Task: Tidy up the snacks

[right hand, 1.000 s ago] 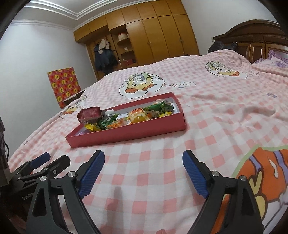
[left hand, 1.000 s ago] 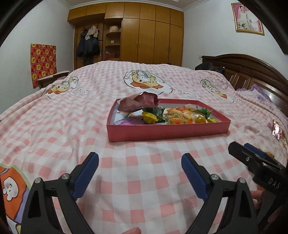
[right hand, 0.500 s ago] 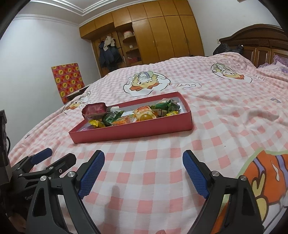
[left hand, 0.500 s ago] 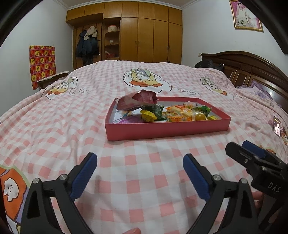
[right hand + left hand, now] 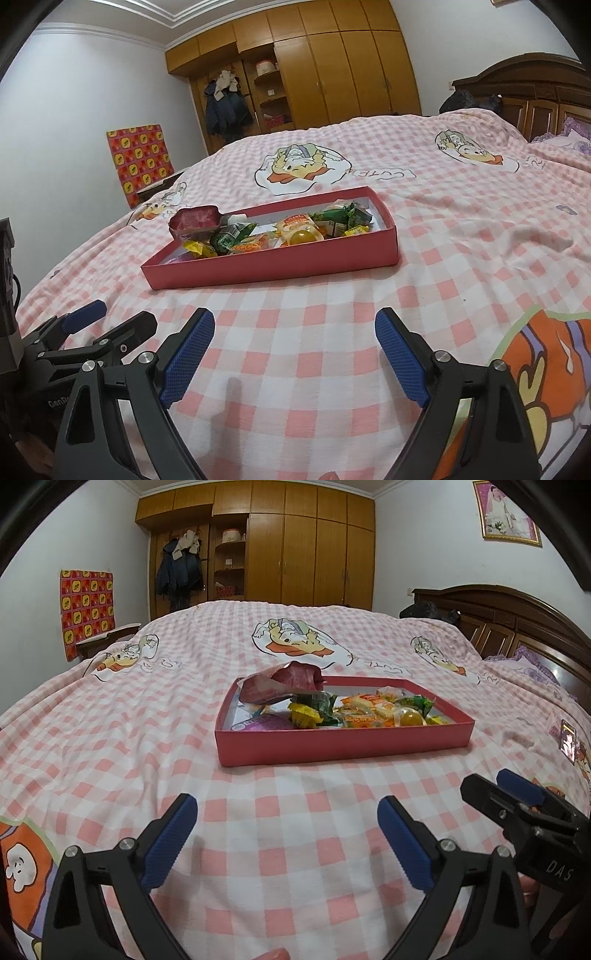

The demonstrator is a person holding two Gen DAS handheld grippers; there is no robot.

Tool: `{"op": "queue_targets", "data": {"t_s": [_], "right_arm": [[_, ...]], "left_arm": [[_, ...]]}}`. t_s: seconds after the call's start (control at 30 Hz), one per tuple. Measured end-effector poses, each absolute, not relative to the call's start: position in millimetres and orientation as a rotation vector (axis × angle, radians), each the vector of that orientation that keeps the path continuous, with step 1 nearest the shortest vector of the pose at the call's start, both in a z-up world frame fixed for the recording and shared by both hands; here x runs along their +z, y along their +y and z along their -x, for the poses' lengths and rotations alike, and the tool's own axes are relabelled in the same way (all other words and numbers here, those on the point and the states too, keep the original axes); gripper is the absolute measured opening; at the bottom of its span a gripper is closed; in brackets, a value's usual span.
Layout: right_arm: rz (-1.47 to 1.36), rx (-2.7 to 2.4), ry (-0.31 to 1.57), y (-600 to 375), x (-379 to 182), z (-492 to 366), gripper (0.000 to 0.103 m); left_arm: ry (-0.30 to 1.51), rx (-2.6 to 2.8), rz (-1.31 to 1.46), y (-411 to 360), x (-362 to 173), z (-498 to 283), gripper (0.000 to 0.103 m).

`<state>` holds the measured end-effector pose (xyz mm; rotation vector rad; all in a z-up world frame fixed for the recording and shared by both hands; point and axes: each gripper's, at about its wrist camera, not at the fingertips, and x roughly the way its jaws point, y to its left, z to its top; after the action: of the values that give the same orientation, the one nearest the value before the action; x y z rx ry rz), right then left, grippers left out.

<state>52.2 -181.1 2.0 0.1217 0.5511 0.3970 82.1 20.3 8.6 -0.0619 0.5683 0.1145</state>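
Note:
A shallow red box (image 5: 343, 744) (image 5: 273, 267) lies on the pink checked bed. It holds several wrapped snacks: a dark red packet (image 5: 284, 683) (image 5: 195, 219) at its left end, yellow, green and orange sweets (image 5: 354, 712) (image 5: 258, 236) and a clear jelly cup (image 5: 410, 716) (image 5: 301, 236). My left gripper (image 5: 288, 834) is open and empty, low over the bed in front of the box. My right gripper (image 5: 295, 347) is open and empty, beside the left one (image 5: 96, 328). The right gripper also shows in the left wrist view (image 5: 517, 797).
The pink checked bedspread (image 5: 110, 738) with cartoon duck prints covers the bed. A dark wooden headboard (image 5: 517, 620) stands at the right. A wooden wardrobe (image 5: 295, 546) with hanging coats fills the far wall. A small bedside table (image 5: 107, 642) is at the far left.
Both grippers have drawn back slightly and tilted, so the box sits a little farther off. Both stay open and empty. The box and snacks have not moved.

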Motion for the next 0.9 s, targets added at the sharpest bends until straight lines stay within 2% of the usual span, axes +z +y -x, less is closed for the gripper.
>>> {"op": "queue_targets", "data": {"t_s": [0.9], "right_arm": [[-0.091,0.390,0.560,-179.0,2.0,-50.7,0.091]], "left_arm": [[0.590,0.110,0.050,16.0,6.5,-86.0,0.101]]}}
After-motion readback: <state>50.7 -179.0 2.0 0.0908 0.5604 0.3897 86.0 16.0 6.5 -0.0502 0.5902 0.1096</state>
